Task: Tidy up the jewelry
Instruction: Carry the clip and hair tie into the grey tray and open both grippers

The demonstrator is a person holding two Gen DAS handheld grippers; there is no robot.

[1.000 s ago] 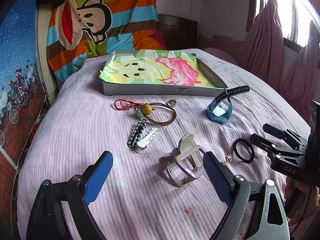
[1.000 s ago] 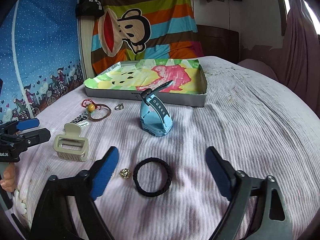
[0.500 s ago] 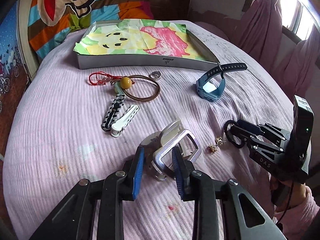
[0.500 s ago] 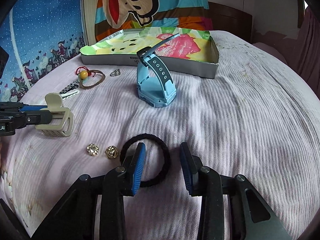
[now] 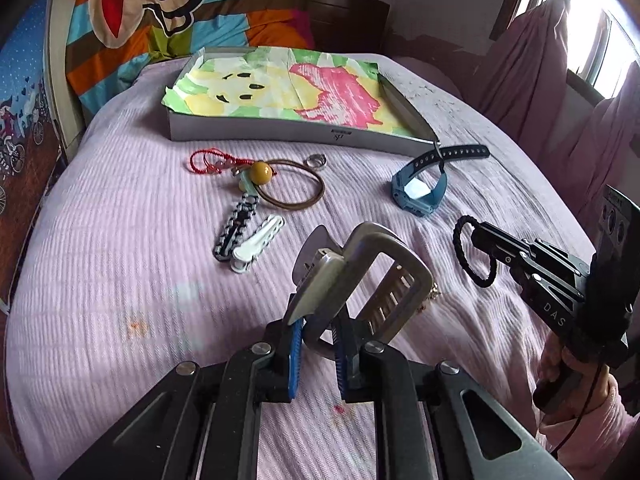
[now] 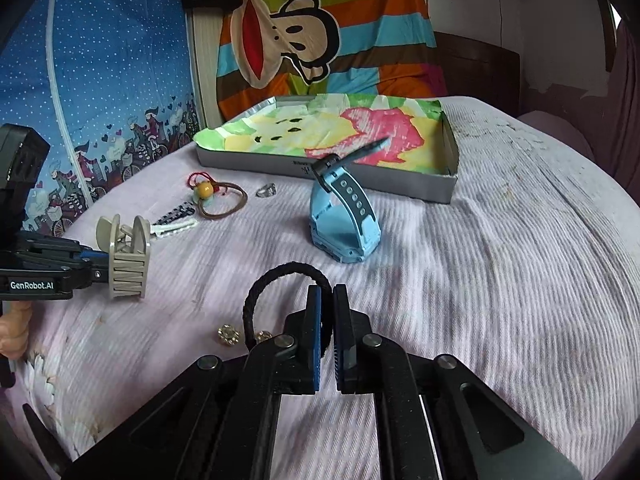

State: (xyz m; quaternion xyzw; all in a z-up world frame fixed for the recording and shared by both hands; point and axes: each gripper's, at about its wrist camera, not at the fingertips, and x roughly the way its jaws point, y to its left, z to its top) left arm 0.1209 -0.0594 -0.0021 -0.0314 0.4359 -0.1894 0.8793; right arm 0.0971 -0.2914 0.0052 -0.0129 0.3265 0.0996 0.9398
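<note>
Pink ribbed bedspread (image 5: 120, 264) carries everything; lots of bare cloth on its right half in the right wrist view, and at near left in the left wrist view. Left gripper (image 5: 316, 344) is clenched on the beige claw clip (image 5: 360, 272), clip raised off the bed. Right gripper (image 6: 326, 332) is clamped on the black hair tie (image 6: 276, 280), loop sticking up and left of the pads.

Grey tray (image 5: 280, 134) w/ a colourful paper lining sits at the far end, its near wall facing the clutter.

Only the right wrist view shows the two gold earrings (image 6: 229, 334) clearly, lying just left of the right gripper under the tie; in the left view the clip hides most of them.

Between grippers and tray: blue watch (image 6: 344, 228) standing on its edge w/ strap poking up toward the tray wall, silver ring (image 5: 317, 160), brown cord w/ yellow bead (image 5: 262, 172), red string (image 5: 208, 158), black-white clip (image 5: 236, 228) touching white clip (image 5: 258, 246).
</note>
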